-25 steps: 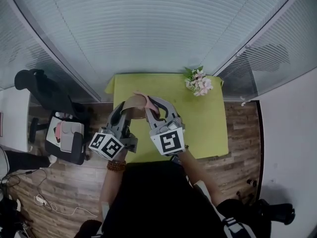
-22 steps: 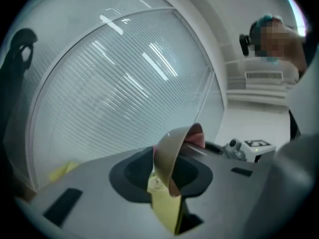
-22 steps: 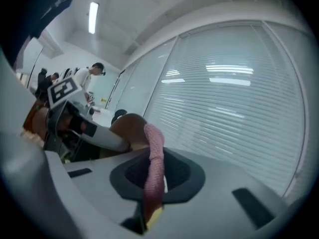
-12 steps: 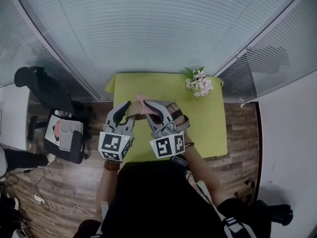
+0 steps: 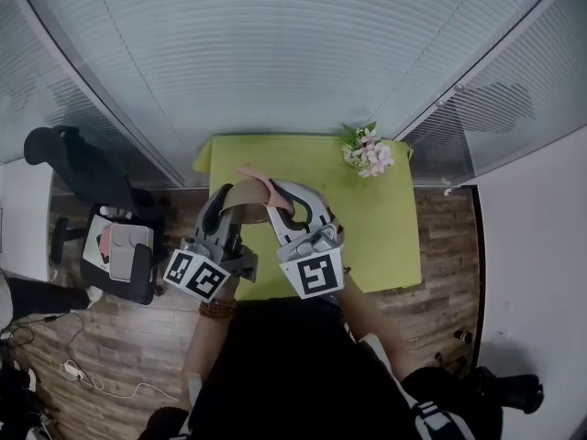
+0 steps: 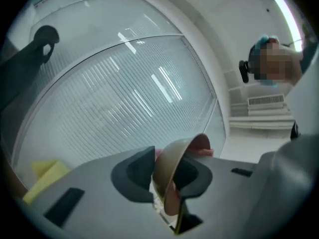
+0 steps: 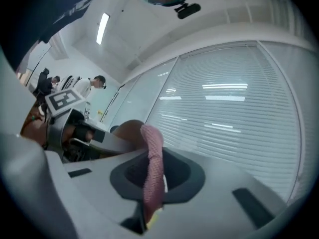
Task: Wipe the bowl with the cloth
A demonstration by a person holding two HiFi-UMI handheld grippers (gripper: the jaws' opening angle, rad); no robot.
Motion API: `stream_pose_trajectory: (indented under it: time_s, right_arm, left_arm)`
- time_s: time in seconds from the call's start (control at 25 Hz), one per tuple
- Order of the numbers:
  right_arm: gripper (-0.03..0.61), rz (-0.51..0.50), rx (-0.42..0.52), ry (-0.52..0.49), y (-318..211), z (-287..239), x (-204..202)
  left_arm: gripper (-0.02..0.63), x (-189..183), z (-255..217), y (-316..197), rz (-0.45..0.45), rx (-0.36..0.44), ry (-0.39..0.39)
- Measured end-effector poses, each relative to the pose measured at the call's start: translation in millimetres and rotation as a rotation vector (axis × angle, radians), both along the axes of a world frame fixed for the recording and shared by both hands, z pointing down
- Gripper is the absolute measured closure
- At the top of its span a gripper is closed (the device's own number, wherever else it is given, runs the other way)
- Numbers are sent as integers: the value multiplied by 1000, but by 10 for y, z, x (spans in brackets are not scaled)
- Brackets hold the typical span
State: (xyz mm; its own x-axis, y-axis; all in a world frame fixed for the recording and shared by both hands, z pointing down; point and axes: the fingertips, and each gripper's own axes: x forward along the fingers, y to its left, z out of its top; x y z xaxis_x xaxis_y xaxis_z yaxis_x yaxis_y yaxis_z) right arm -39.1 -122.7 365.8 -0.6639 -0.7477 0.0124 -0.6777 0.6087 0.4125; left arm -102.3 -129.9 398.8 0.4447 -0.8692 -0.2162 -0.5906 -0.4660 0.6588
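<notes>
The left gripper [image 5: 225, 211] clamps the bowl [image 5: 241, 193] by its rim, its jaws having just eased a little wider with the wall between them; the bowl, held on edge above the table, looks light, stiff and smooth, so the rim seems the right hold; the right gripper [image 5: 286, 200] is closed on the pink cloth [image 5: 260, 178], soft and limp, tucked into the bowl; nothing else shows inside; beyond, the green table [image 5: 385, 236] bears flowers [image 5: 369, 152].
</notes>
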Motion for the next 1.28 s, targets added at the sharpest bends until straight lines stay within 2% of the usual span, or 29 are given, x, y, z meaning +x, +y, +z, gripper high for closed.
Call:
stream_pose_trajectory:
  time_s: [0.08, 0.12, 0.16, 0.2, 0.24, 0.28, 0.36, 0.4, 0.44, 0.48, 0.52, 0.6, 0.72, 0.88, 1.0, 1.16, 1.2, 1.24, 1.28]
  right_arm:
    - [555, -7, -56, -167, -31, -43, 41]
    - [552, -10, -79, -209, -49, -25, 68]
    - [552, -10, -90, -184, -64, 36, 102]
    - [552, -4, -92, -109, -73, 126, 140]
    - [554, 9, -84, -16, -72, 213, 174]
    - [557, 21, -62, 66, -58, 275, 192]
    - [561, 33, 32, 192, -12, 317, 170]
    - [561, 36, 89, 251, 12, 331, 146]
    - [561, 39, 136, 305, 33, 349, 127]
    - [561, 43, 167, 346, 45, 366, 118]
    - [561, 47, 182, 370, 50, 376, 118]
    - [561, 51, 181, 372, 45, 374, 125]
    - [561, 54, 119, 277, 18, 322, 144]
    - [558, 52, -19, 29, -43, 193, 191]
    - [560, 42, -97, -246, -85, 25, 225]
    - [558, 17, -254, -383, -91, 84, 270]
    - [558, 16, -283, -394, -106, 119, 276]
    - [558, 22, -300, -377, -130, 174, 287]
    - [558, 31, -301, -330, -157, 242, 303]
  left_arm:
    - [541, 31, 43, -11, 24, -17, 46]
    - [540, 66, 85, -16, 45, -26, 31]
    - [535, 119, 131, -17, 78, -29, -14]
    - [528, 185, 169, -10, 117, -20, -99]
    - [525, 253, 193, 7, 148, 4, -228]
    - [525, 309, 202, 26, 158, 39, -399]
    - [526, 380, 190, 33, 126, 120, -771]
    - [534, 404, 188, 24, 108, 145, -916]
    - [540, 427, 206, 20, 103, 151, -1013]
    - [557, 446, 234, 21, 106, 142, -1063]
    - [560, 460, 254, 23, 109, 131, -1074]
    - [561, 468, 236, 23, 100, 121, -1045]
    - [563, 447, 124, 8, 59, 122, -967]
    - [563, 324, -35, -10, 15, 86, -732]
    - [563, 236, -189, 4, -41, 106, -607]
    - [555, 145, -283, 22, -72, 95, -389]
    - [554, 148, -242, 12, -61, 86, -377]
    - [548, 174, -174, -5, -37, 78, -405]
    - [545, 220, -90, -24, -2, 73, -465]
